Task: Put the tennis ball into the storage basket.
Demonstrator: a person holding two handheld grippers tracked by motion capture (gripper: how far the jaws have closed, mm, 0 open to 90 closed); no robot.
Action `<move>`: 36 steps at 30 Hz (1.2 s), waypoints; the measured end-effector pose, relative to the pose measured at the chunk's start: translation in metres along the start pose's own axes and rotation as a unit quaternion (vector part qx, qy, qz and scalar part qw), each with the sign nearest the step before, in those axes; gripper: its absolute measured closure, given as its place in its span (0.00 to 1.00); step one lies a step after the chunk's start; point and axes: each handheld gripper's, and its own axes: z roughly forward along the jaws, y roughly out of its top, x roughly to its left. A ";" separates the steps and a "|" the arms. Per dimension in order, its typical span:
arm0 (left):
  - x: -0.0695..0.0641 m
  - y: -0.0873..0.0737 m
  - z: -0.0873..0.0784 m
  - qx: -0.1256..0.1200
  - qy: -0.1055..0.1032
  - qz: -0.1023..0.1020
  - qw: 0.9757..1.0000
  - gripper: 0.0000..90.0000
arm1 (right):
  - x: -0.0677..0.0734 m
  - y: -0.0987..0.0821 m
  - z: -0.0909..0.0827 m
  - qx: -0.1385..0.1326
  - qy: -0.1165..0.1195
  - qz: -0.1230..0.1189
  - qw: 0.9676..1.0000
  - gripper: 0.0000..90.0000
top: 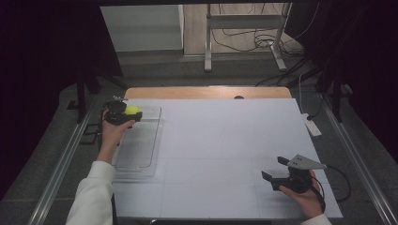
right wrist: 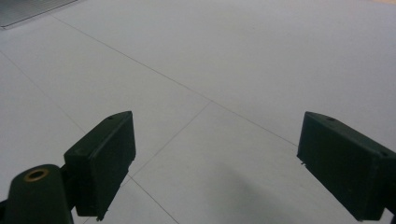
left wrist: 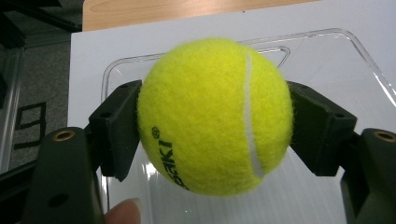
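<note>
White tabletop (top: 225,140): left tool (top: 123,114) clamps tennis ball (left wrist: 215,114) above clear tray (top: 138,145); right tool (top: 280,169) gapes wide, well away from the tray.

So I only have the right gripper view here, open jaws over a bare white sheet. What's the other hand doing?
Observer: The left gripper is shut on a yellow tennis ball.
Operator: Over the same bare sheet?
Observer: No, over a clear plastic tray at the table's left edge.
Operator: And how near is my gripper to that?
Observer: The right gripper sits at the near right of the white sheet, well apart from the tray.
</note>
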 end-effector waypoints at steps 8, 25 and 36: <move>-0.002 0.000 0.006 0.013 0.002 0.006 1.000 0.30 | 0.000 0.000 0.000 0.000 -0.001 0.000 1.000 0.13; -0.008 -0.001 0.015 0.035 0.008 0.019 0.999 0.30 | 0.000 0.000 0.000 0.000 0.000 0.000 1.000 0.13; -0.010 -0.002 0.021 0.049 0.013 0.022 0.998 0.30 | 0.000 0.000 0.000 0.000 0.000 0.000 1.000 0.13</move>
